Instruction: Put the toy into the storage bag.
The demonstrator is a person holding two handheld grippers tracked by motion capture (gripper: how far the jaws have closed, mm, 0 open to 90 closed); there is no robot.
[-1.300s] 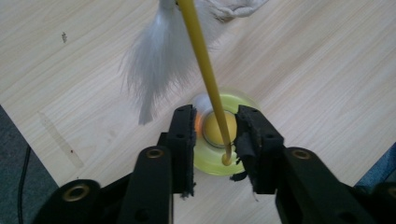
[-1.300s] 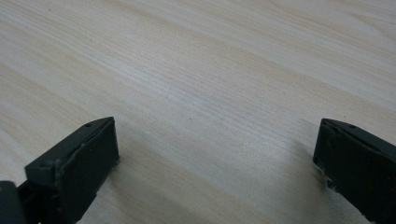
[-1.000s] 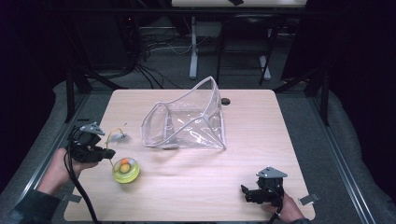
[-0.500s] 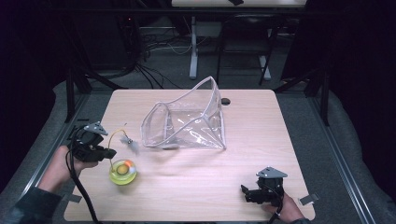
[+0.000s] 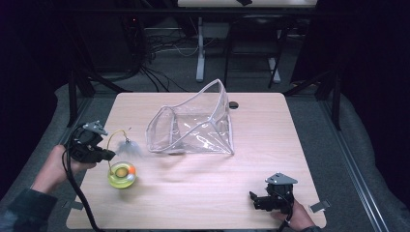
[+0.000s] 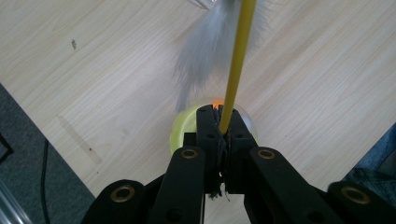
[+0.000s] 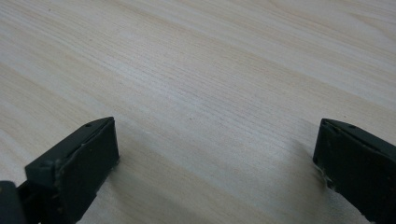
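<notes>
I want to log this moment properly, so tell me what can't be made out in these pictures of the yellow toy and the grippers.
- Left gripper view: the yellow-green toy base lies mostly behind the jaws shut on its yellow wand.
- Left gripper view: the grey feather and wand top are cut off by the upper edge.
- High view: the right gripper is too small to tell its jaws.

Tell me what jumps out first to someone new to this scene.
The clear bag, standing open mid-table with its mouth facing left. Next, the left gripper at the table's left edge, shut on a yellow wire that carries a grey feather, with a yellow-green toy just below it. The right gripper sits open over bare wood at the near right.
</notes>
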